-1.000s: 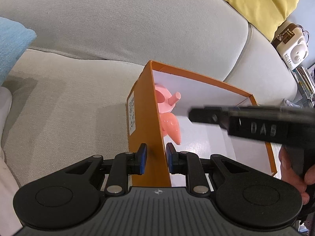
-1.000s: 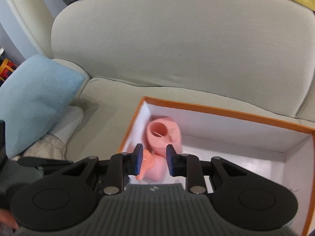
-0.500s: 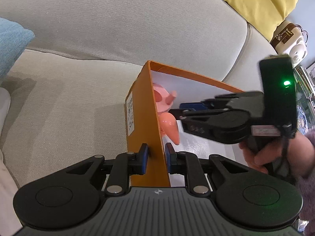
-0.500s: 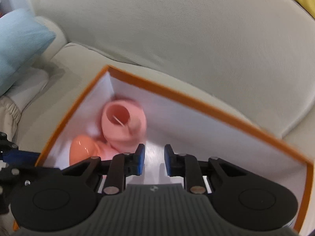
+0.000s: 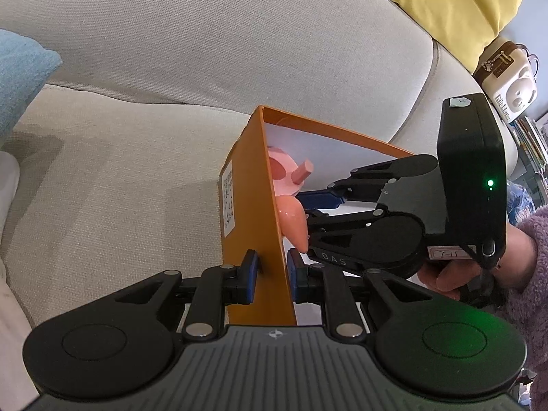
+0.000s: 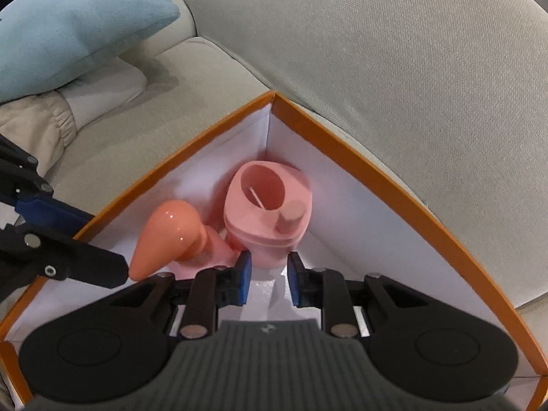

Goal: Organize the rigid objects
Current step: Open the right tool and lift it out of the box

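An orange box (image 5: 250,212) with a white inside sits on the sofa seat; its rim also shows in the right wrist view (image 6: 376,171). My left gripper (image 5: 272,274) straddles the box's left wall, its pads close against it. Inside, in the far corner, lie a pale pink cup-shaped piece (image 6: 270,205) with a short peg and a glossy salmon cone-shaped piece (image 6: 164,236). Both show in the left wrist view, the pink piece (image 5: 287,174) and the cone (image 5: 294,222). My right gripper (image 6: 269,279) is inside the box, jaws apart and empty, just in front of the pink piece.
The sofa's grey backrest (image 5: 205,34) rises behind the box. A light blue cushion (image 6: 68,24) and beige clothing (image 6: 41,126) lie at the left. A yellow cushion (image 5: 445,3) and a white bear-faced item (image 5: 513,89) sit at the far right.
My right gripper has swung into the box and dropped toward the corner with the pink pieces. The left gripper has stayed on the box wall.
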